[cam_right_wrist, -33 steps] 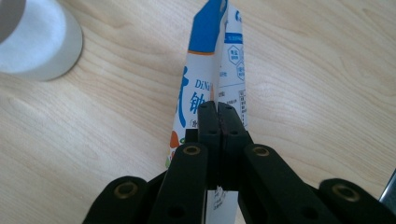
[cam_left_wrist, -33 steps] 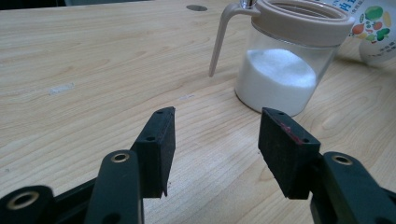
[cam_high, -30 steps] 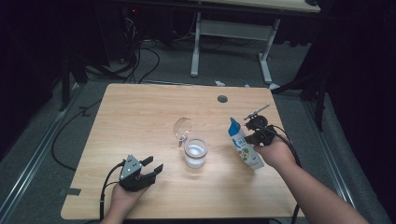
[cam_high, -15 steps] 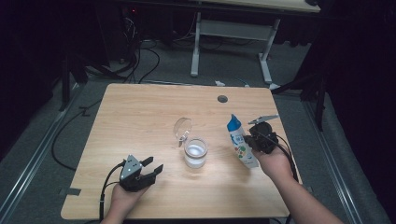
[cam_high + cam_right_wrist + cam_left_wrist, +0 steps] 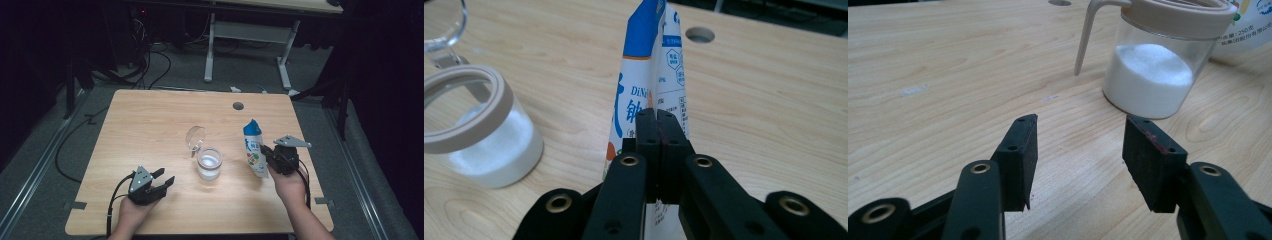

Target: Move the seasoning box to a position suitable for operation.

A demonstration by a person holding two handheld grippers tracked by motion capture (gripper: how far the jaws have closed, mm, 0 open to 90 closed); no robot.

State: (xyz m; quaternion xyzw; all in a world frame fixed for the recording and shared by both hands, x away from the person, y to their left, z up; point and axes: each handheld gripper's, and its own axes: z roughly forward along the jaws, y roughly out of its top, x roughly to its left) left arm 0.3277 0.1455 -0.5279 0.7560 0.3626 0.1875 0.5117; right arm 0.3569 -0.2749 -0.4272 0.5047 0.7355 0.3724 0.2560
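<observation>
Left gripper (image 5: pixel 161 181) rests low on the wooden counter (image 5: pixel 150 125) near its front left edge, held by the person's left hand (image 5: pixel 131 212); its fingers (image 5: pixel 1020 150) stand apart with only bare wood between them, having just closed in a little, and they point toward the jar. Centre of the counter: a clear jar (image 5: pixel 209 163) with a beige rim, about a third full of white granules (sugar or salt, cannot tell which), its clear hinged lid (image 5: pixel 195 138) flipped up and back on the far-left side. In the left gripper view the jar (image 5: pixel 1153 75) sits ahead and to the right of the fingers, well clear of them. Just right of the jar, not touching it: a blue-and-white paper pouch (image 5: pixel 254 150), standing roughly upright with its torn blue top leaning slightly away. Right gripper (image 5: pixel 269 159), carried by the right hand (image 5: pixel 289 185), has its fingers (image 5: pixel 658 135) pinched fully together on the flat body of the pouch (image 5: pixel 651 75), gripping it near the lower half. Print legible on the pouch: "DiNa…" in blue, blue Chinese characters below it, small hexagon badges at the upper right; in the left gripper view, "250" among fine print (remainder too small to read). A round cable hole (image 5: pixel 238 106) lies at the far side of the counter.
</observation>
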